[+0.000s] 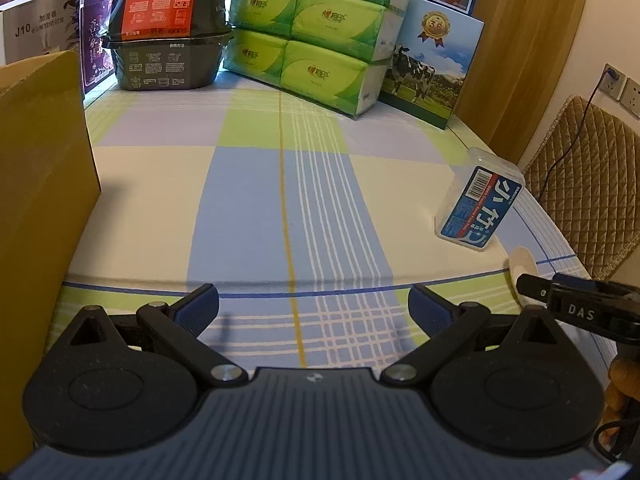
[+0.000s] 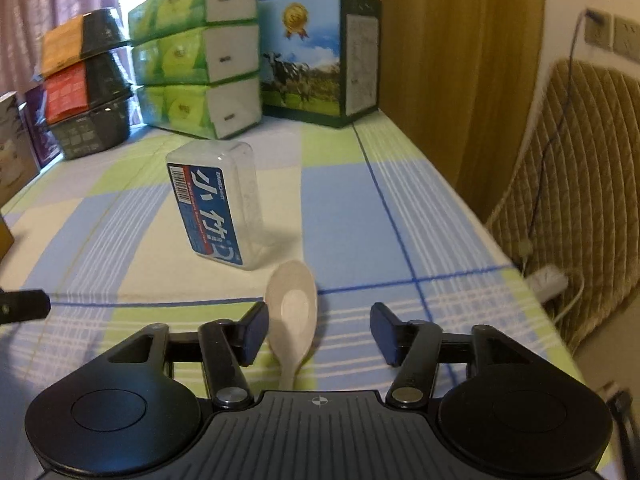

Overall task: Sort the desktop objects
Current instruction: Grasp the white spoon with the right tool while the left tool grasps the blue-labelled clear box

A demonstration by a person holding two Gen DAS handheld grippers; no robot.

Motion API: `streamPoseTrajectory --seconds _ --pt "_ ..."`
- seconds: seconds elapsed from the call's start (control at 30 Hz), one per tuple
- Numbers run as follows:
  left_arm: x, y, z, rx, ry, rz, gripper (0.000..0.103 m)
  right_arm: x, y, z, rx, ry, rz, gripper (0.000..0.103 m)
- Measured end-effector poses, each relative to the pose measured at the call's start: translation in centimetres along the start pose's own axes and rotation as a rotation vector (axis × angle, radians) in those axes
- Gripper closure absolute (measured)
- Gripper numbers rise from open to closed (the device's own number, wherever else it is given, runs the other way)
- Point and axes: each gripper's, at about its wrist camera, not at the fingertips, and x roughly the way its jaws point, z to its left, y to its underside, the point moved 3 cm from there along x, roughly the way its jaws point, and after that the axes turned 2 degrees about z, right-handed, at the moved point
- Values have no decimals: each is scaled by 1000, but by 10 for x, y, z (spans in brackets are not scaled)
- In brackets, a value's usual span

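A white spoon (image 2: pixel 294 312) lies bowl-up on the checked cloth of the tabletop (image 2: pixel 360 208), near its front right corner, handle pointing back under the right hand-held gripper (image 2: pixel 318 330). That gripper's jaws stand spread, released, with the spoon's bowl between the two blue pads, closer to the left pad and not pinched by either. Just beyond the bowl stands a clear plastic box (image 2: pixel 216 204) with a blue label and barcode, tilted slightly and apart from the spoon. In the left wrist view the same box (image 1: pixel 478 204) sits at the right edge of the cloth, with the spoon's tip (image 1: pixel 520 264) showing beside it

The left hand-held gripper (image 1: pixel 314 306) hangs open over bare cloth, grasping nothing. A tall brown cardboard box (image 1: pixel 40 184) stands at its left. At the back of the tabletop are stacked green tissue packs (image 1: pixel 312 32), black food tubs (image 1: pixel 168 28) and a carton printed with a cow (image 1: pixel 432 64)
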Motion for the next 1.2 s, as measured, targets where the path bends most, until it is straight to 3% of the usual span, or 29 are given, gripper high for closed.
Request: streamPoseTrajectory --seconds 0.37,0.6,0.8,0.9,1.2 --pt "4 3 -5 23 3 15 4 1 0 14 -39 -13 -28 49" --pt "5 4 -7 35 5 21 4 14 3 19 -63 32 -11 50" --pt "6 6 -8 41 5 29 4 16 4 18 -71 29 -13 61" --pt "6 7 -9 44 7 29 4 16 3 18 -74 33 -12 72" --pt "6 6 -10 47 11 21 4 10 -3 12 -45 22 -36 73"
